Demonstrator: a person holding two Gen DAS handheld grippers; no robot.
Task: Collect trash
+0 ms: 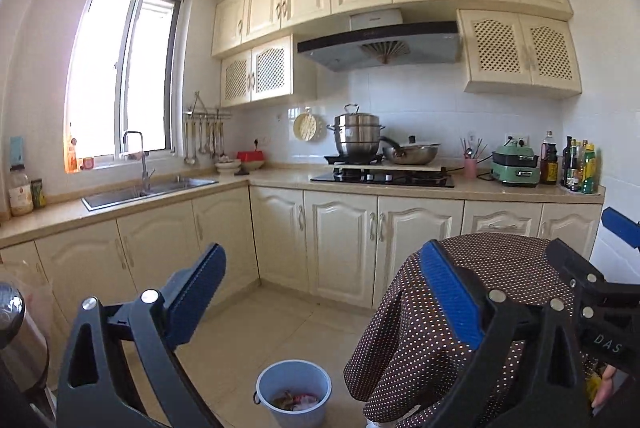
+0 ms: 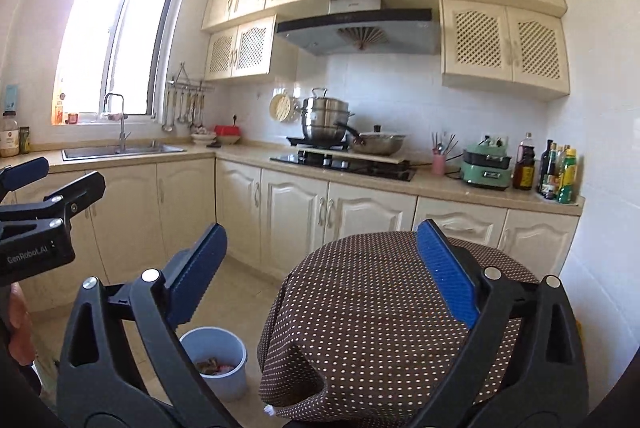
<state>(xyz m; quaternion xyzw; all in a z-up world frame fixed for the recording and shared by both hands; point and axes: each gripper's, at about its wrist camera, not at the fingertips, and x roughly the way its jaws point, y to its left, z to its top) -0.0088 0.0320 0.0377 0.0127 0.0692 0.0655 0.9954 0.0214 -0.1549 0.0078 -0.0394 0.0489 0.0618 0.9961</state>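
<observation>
A light blue bin (image 1: 294, 390) stands on the tiled floor and holds crumpled wrappers (image 1: 298, 400). It also shows in the right wrist view (image 2: 214, 360), left of a round table with a brown polka-dot cloth (image 2: 368, 312). My left gripper (image 1: 320, 292) is open and empty, held in the air above the bin and the table's left edge (image 1: 408, 340). My right gripper (image 2: 320, 268) is open and empty above the table. The right gripper shows at the right edge of the left wrist view (image 1: 600, 292), and the left gripper at the left edge of the right wrist view (image 2: 36, 211).
Cream kitchen cabinets (image 1: 340, 244) run along the back and left under a beige counter (image 2: 460, 189). A sink (image 1: 148, 189), a hob with pots (image 1: 380, 163), a green cooker (image 1: 514, 163) and bottles (image 1: 580, 167) sit on it. A steel bin lid (image 1: 12, 312) is at far left.
</observation>
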